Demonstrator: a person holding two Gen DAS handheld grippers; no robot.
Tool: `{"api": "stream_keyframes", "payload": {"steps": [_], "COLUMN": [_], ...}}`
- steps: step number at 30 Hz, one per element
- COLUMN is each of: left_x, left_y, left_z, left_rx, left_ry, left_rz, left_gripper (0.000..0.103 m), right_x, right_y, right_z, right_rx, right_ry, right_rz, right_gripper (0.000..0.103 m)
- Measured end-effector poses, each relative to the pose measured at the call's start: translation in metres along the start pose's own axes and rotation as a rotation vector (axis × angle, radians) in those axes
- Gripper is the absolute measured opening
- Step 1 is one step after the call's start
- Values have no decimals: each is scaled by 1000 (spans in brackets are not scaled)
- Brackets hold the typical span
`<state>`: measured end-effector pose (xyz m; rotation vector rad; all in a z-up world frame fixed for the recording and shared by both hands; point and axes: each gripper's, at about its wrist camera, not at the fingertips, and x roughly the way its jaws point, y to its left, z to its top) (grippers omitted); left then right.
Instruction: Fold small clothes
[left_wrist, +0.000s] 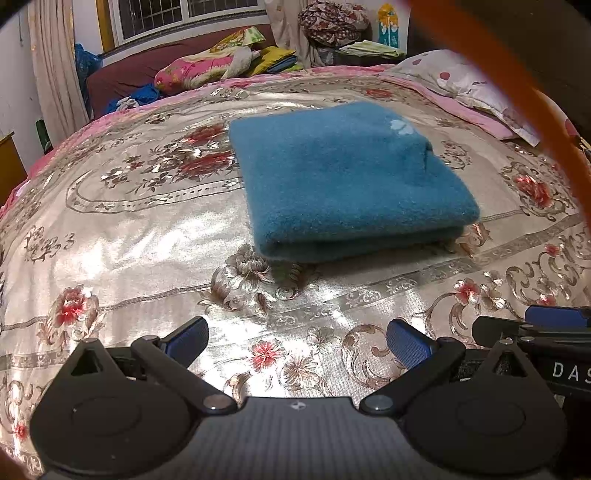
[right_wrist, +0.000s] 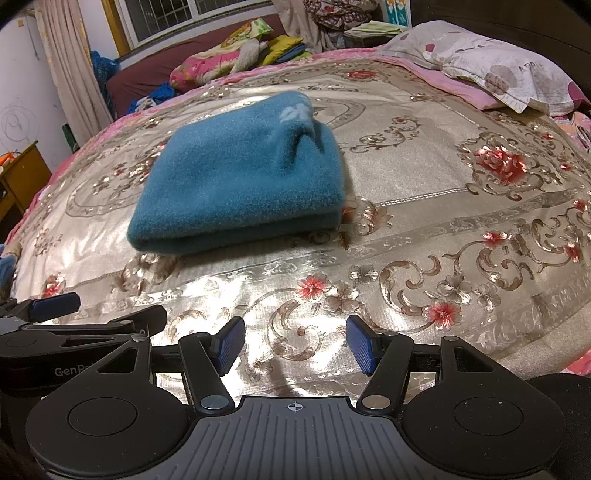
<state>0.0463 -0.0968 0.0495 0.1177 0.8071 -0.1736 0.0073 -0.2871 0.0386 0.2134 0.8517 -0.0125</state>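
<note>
A teal fleece garment lies folded into a thick rectangle on the bed, with a small pale flower mark near its far corner. In the right wrist view the same garment sits left of centre. My left gripper hovers over the bedspread in front of the garment, jaws wide open, nothing between the blue pads. My right gripper is likewise open and empty, short of the garment's near fold. Each gripper shows at the edge of the other's view.
A shiny floral bedspread covers the bed. A spotted pillow lies at the far right. A maroon sofa with piled bedding stands behind the bed below a window. An orange cable crosses the upper right of the left wrist view.
</note>
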Motion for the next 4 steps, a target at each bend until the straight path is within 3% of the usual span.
{"api": "stream_keyframes", "payload": {"steps": [4], "left_x": [0], "left_y": [0], "left_z": [0], "left_rx": [0], "left_ry": [-1], "left_rz": [2], "left_gripper": [103], "right_x": [0], "right_y": [0], "right_z": [0], "right_rx": [-1], "right_ry": [-1], "right_rz": [-1], "right_gripper": [61]}}
